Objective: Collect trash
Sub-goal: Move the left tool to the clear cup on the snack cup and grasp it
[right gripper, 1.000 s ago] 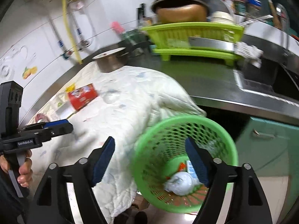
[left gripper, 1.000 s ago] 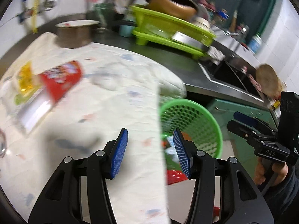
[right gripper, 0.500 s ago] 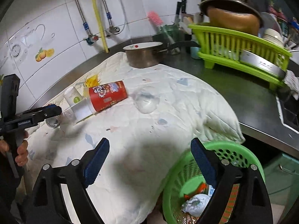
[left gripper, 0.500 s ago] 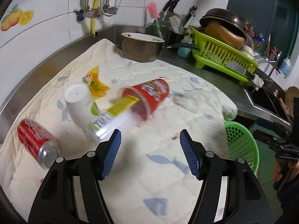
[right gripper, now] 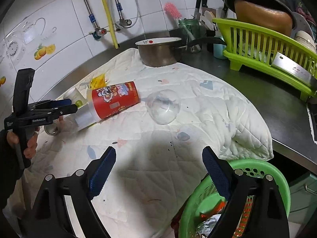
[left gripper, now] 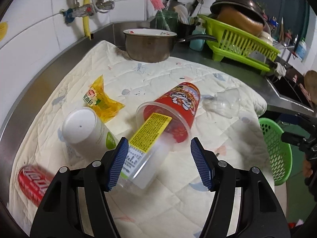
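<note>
Trash lies on a white quilted cloth [left gripper: 178, 194]: a red printed cup [left gripper: 178, 107] with a clear plastic container [left gripper: 144, 158] stuck in its mouth, a white cup [left gripper: 83, 127], a yellow packet [left gripper: 101, 101], a red can [left gripper: 33, 180] and a clear dome lid [right gripper: 163, 107]. My left gripper [left gripper: 159, 161] is open, its fingers either side of the clear container's end. My right gripper [right gripper: 158, 170] is open and empty over the cloth's near part, beside a green basket [right gripper: 277, 170] holding trash. The red cup also shows in the right wrist view [right gripper: 115, 99].
A metal pot [left gripper: 149, 45] stands at the cloth's back edge. A green dish rack [right gripper: 267, 45] with pans and a cleaver sits on the steel counter to the right. A jar of utensils [right gripper: 189, 31] stands by the tiled wall. The sink lies far right.
My left gripper has swung from the basket to the cloth and closed in on the clear container. My right gripper has risen from over the basket to over the cloth.
</note>
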Action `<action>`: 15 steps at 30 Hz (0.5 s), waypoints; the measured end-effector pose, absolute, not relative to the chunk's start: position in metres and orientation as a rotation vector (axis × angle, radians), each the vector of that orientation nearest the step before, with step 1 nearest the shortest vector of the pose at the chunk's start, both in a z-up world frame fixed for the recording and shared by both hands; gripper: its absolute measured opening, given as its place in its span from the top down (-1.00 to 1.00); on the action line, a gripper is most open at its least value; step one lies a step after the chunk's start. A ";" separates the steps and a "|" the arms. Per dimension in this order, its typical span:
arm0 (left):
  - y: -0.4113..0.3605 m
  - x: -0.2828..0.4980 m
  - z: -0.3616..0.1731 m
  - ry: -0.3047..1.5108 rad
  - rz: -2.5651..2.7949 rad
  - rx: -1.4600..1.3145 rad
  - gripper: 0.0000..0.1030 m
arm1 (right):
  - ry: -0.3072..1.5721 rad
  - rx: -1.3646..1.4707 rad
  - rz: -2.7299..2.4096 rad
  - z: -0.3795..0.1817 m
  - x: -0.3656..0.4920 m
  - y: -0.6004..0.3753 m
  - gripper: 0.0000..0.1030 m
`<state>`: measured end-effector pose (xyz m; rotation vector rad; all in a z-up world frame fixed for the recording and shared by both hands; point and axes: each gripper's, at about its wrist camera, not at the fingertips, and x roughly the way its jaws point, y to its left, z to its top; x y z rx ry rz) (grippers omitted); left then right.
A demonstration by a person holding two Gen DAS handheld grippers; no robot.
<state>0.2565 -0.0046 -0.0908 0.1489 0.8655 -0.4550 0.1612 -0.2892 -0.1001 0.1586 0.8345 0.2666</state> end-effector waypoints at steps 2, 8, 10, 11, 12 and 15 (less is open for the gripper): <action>-0.006 0.261 -0.094 0.872 -0.465 0.160 -0.26 | 0.839 0.156 0.265 -0.103 0.164 -0.290 -0.66; -0.009 0.271 -0.102 0.890 -0.476 0.184 -0.26 | 0.850 0.142 0.273 -0.109 0.171 -0.290 -0.66; -0.011 0.274 -0.105 0.901 -0.479 0.192 -0.26 | 0.853 0.135 0.274 -0.111 0.173 -0.290 -0.66; -0.012 0.274 -0.106 0.903 -0.475 0.202 -0.26 | 0.853 0.134 0.278 -0.111 0.175 -0.290 -0.66; -0.012 0.275 -0.107 0.908 -0.476 0.207 -0.26 | 0.852 0.130 0.281 -0.111 0.176 -0.289 -0.66; -0.012 0.275 -0.110 0.909 -0.478 0.215 -0.26 | 0.851 0.111 0.293 -0.112 0.183 -0.287 -0.67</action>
